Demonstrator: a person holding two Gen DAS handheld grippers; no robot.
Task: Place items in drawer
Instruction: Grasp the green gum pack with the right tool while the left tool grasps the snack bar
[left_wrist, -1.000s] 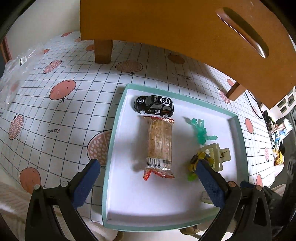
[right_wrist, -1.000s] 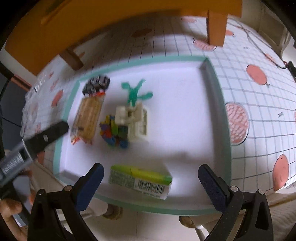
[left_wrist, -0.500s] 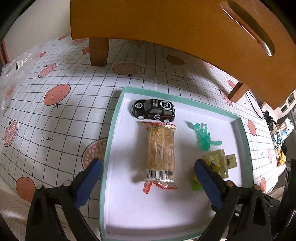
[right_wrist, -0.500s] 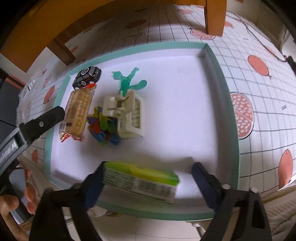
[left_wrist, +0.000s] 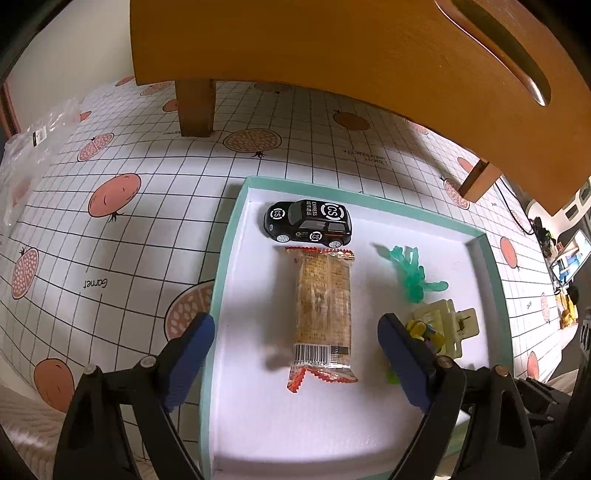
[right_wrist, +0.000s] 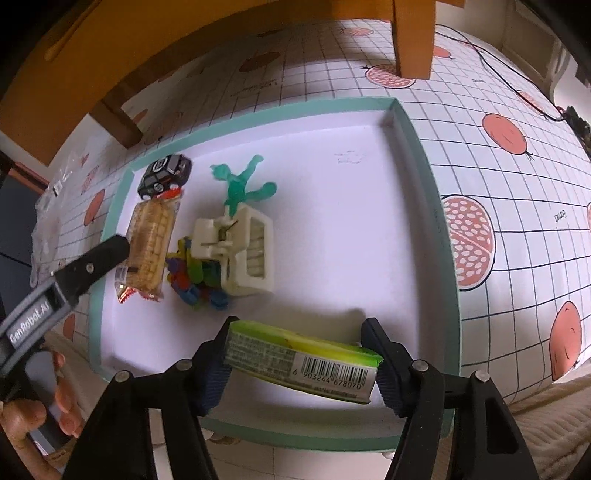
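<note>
Right now, by part:
Right tool (right_wrist: 301, 356): narrowed onto the green packet (right_wrist: 301, 360), one blue pad pressing each short end; barcode faces the camera.
Green packet: held at the near edge of the drawer (right_wrist: 424, 177), just over its white floor, tilted slightly down toward the right.
Left tool (left_wrist: 293, 345): spread wide and holding nothing; its left finger hangs over the drawer's left wall, its right finger over the white floor in front of the clip.
Drawer: shallow white tray with a teal rim, lying on the tabletop (left_wrist: 122, 236), which wears a gridded cloth printed with red fruit.
Toy car (left_wrist: 308, 224): black, at the far-left corner of the drawer, side-on.
Snack bar (left_wrist: 323, 314): clear wrapper with red crimped ends, lengthwise along the drawer's left side, its far end just beside the toy car.
Green figure (left_wrist: 412, 273): translucent, near the drawer's middle, right of the snack bar.
Cream hair clip (right_wrist: 240, 253): nearer than the green figure and touching it at one limb.
Coloured pieces (right_wrist: 195, 277): small heap against the clip's left side, between clip and snack bar.
Wooden furniture (left_wrist: 351, 55): orange-brown, standing on legs beyond the drawer's far edge.
Hand (right_wrist: 55, 402): fingers visible left of the drawer, gripping the left tool's handle.
</note>
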